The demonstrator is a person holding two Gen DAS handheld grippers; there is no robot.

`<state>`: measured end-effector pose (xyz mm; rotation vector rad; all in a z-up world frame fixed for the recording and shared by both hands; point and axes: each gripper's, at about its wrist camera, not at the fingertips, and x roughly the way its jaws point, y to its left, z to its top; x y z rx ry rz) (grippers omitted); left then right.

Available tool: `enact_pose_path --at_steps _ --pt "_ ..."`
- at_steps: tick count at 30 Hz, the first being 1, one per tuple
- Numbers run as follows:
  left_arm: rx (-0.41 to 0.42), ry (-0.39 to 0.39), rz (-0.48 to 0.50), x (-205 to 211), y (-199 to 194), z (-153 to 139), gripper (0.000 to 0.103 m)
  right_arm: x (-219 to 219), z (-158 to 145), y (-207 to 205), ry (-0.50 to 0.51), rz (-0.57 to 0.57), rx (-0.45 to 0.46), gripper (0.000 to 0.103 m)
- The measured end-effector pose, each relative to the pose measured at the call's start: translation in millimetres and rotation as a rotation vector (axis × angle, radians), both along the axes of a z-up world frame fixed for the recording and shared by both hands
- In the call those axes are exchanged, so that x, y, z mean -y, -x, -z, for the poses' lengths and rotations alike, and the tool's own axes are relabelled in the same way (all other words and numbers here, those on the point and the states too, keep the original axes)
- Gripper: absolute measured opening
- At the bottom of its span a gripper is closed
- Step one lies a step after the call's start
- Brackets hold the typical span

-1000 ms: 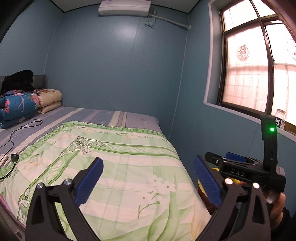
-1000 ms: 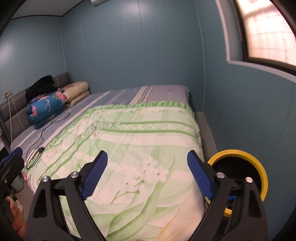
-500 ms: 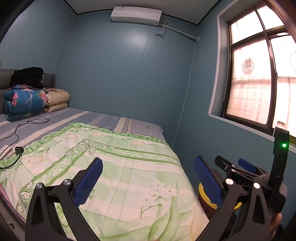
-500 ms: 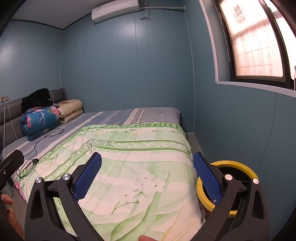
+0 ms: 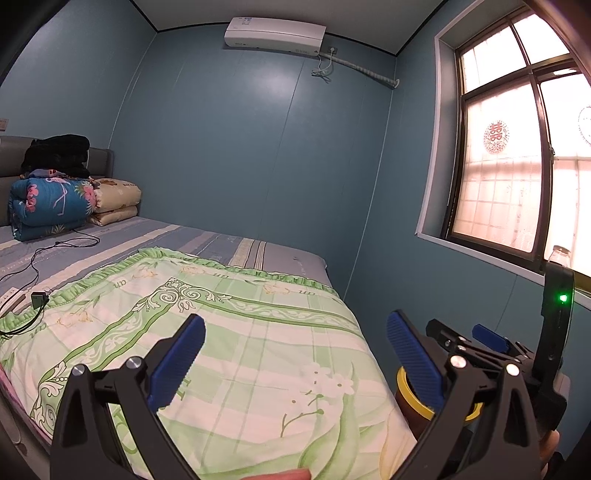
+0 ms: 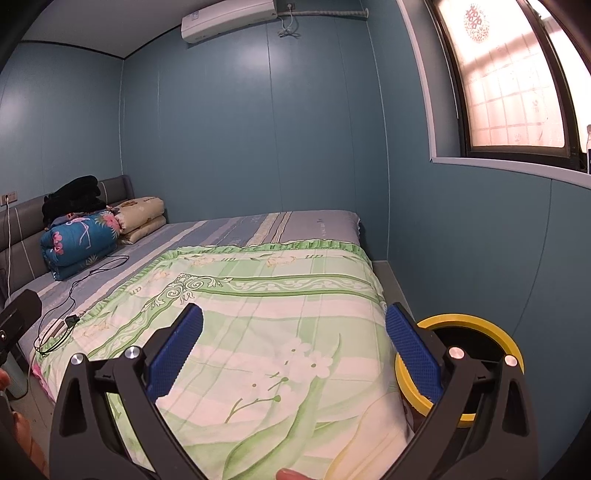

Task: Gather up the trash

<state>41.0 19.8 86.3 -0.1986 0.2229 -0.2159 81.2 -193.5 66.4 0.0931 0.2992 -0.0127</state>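
A trash bin with a yellow rim (image 6: 480,325) stands on the floor between the bed's right side and the blue wall; it also shows in the left wrist view (image 5: 404,384), mostly hidden behind the grippers. My left gripper (image 5: 295,362) is open and empty above the green floral bedspread (image 5: 229,332). My right gripper (image 6: 293,350) is open and empty, held over the same bedspread (image 6: 280,317), with the bin just right of its right finger. The right gripper (image 5: 480,343) also shows in the left wrist view, over the bin. No trash item shows on the bed.
Folded quilts and dark clothes (image 6: 81,232) are stacked at the headboard. A black charger cable (image 6: 74,306) lies on the bed's left part. A window (image 5: 517,184) with a bottle (image 5: 561,254) on its sill is at right. An air conditioner (image 5: 275,31) hangs on the far wall.
Both grippers have tilted upward and risen a little, so more wall, window and ceiling show. Both stay open and empty.
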Motion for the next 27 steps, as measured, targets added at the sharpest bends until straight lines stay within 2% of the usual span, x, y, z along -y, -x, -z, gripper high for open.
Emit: enact_pose_path --at_steps 27 --pt "-0.001 -0.025 0.012 4.3 -1.2 4.3 0.095 4.5 5.0 -3.6 -0.021 0.008 -0.019 0.095"
